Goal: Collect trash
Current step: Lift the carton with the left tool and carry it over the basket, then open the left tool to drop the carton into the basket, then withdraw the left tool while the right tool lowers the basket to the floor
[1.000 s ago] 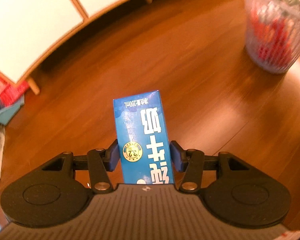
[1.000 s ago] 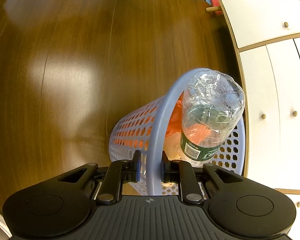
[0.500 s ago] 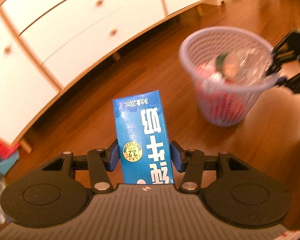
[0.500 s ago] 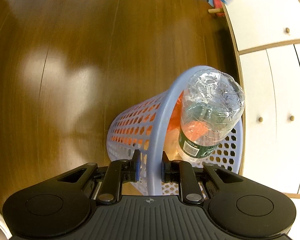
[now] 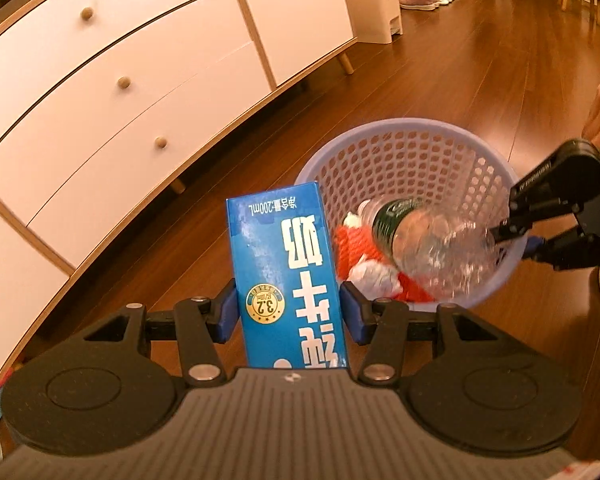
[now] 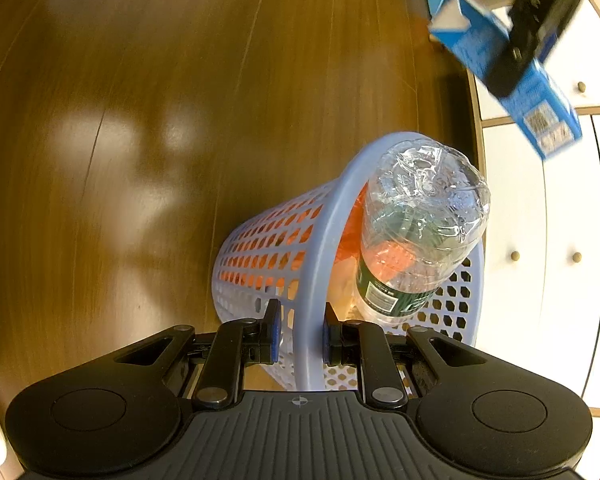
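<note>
1. Since the earlier frame, the carton (image 5: 288, 276) has come nearer the basket (image 5: 404, 132) and now sits just beside its rim.
2. Basket stands on the floor (image 6: 140, 120) near the drawers (image 5: 120, 80); right gripper (image 6: 298, 330) pinches its rim.
3. Bottle (image 6: 416, 232) lies tilted inside, base up.
4. Left gripper (image 5: 286, 310) clamps the carton.

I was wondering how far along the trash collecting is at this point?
Partly done. The basket already holds a clear plastic bottle and red and white wrappers. The right gripper is shut on the basket's rim, and the left gripper holds the blue milk carton beside the basket. The carton is not yet dropped in.
</note>
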Available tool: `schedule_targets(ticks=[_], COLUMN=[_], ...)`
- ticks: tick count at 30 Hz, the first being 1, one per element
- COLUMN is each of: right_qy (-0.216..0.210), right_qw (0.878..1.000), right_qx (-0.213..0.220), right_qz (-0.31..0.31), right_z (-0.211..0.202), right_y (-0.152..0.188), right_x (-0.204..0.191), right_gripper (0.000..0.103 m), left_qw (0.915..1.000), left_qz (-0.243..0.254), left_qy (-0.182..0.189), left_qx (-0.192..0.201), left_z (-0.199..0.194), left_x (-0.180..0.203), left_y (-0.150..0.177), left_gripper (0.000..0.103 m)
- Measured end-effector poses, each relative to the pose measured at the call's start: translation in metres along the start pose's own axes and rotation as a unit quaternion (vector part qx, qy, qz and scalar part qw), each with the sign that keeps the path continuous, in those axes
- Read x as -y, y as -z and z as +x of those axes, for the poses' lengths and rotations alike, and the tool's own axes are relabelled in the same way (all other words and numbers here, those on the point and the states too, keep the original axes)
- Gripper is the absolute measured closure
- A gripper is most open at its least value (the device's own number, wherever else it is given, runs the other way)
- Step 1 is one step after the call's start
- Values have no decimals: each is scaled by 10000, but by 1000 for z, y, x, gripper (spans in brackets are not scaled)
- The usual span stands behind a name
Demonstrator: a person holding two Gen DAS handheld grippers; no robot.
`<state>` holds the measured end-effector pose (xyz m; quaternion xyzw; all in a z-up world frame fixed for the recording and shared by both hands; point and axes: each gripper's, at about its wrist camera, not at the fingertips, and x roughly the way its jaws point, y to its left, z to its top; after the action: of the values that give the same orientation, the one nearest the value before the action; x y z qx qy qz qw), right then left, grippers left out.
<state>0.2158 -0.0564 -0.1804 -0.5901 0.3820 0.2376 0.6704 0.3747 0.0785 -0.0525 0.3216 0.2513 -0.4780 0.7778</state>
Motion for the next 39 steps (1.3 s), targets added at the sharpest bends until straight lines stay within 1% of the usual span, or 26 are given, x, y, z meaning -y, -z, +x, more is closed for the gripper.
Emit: schedule_targets(ticks=[7,13,16,18,21,26,34,39], right_qy=[24,25,20,15,5,-14,-25,-45], right_qw=[10000,10000,10000,10000,9999,9999,9999,9996], right_qx=[39,54,59,64,70,65,64,63], right_qz=[9,55,64,71,106,127,137,283], right_z=[-1,-2,-4,-5,-4,-5,-4,-3], right_y=[2,2,1,1,2,1,1,2], right_x=[-1,-2,-2,-1,0,2,3,7], right_gripper=[87,87,87,87,87,87,87,87], left_qw=[9998,9996,9995,9994,9992,9994,9997,9997], left_qz=[208,270,279,301,314,259,240,230], left_qy=[49,82,68,65,77,7,-28,-52], left_qx=[-66,70,101,156,224,224,88,17], left_z=[21,30,37,38,37,37,31,26], left_x=[7,16,20,23,24,20,12,11], left_y=[-19,-38,-48,-52,-53,-49,-36,-27], left_gripper=[56,55,54,47,44,44,44,44])
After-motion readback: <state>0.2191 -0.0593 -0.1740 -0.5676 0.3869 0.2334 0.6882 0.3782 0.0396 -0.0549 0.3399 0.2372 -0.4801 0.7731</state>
